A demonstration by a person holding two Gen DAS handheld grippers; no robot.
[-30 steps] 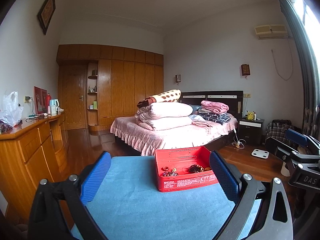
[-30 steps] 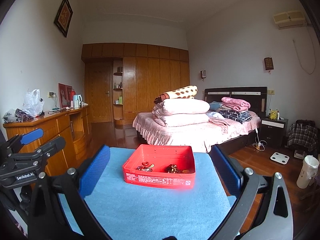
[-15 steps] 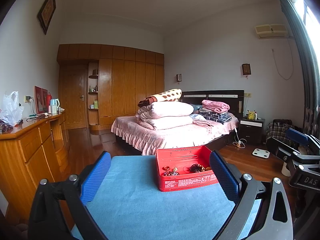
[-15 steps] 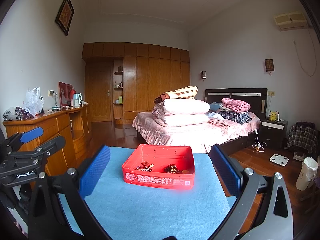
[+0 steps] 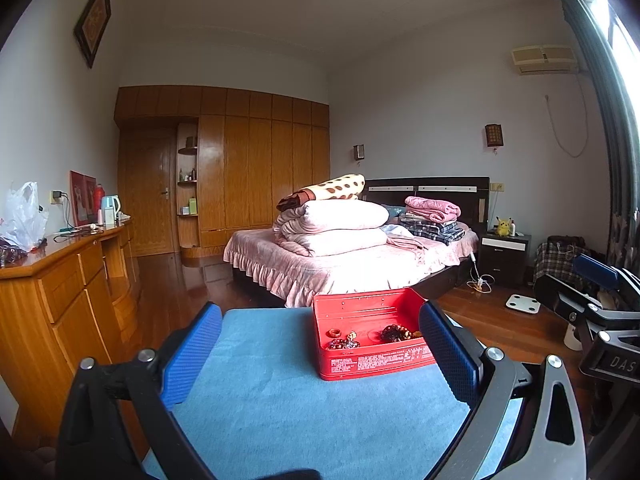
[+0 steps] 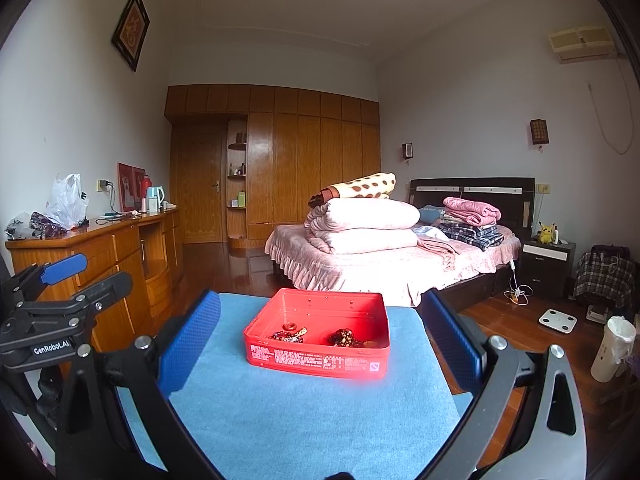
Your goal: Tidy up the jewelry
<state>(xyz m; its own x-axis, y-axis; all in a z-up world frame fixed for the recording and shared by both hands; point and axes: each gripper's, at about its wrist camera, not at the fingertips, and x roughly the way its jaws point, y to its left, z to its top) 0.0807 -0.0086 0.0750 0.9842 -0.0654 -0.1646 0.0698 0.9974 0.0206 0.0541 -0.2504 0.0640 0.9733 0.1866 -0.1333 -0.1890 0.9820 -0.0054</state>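
Observation:
A red open tin box (image 5: pixel 370 362) (image 6: pixel 316 358) sits on the blue mat (image 5: pixel 280 392) (image 6: pixel 312 412) near its far edge. Inside lie a red ring (image 6: pixel 289 326), a dark bead bracelet (image 6: pixel 286 336) and a second brown bead bracelet (image 6: pixel 344 337); they also show in the left wrist view (image 5: pixel 344 342). My left gripper (image 5: pixel 320 354) is open and empty, held back from the box. My right gripper (image 6: pixel 320 350) is open and empty, also short of the box. Each gripper shows at the edge of the other's view (image 5: pixel 596 300) (image 6: pixel 60 304).
A wooden dresser (image 6: pixel 120 248) stands at the left with bags and a kettle. A bed (image 6: pixel 380 256) with stacked bedding lies beyond the mat. A nightstand (image 6: pixel 548 268), a white scale (image 6: pixel 558 319) and a white bin (image 6: pixel 612 348) stand at the right.
Both views have shifted only slightly; the box sits a touch lower in the left view. Both grippers stay open and empty.

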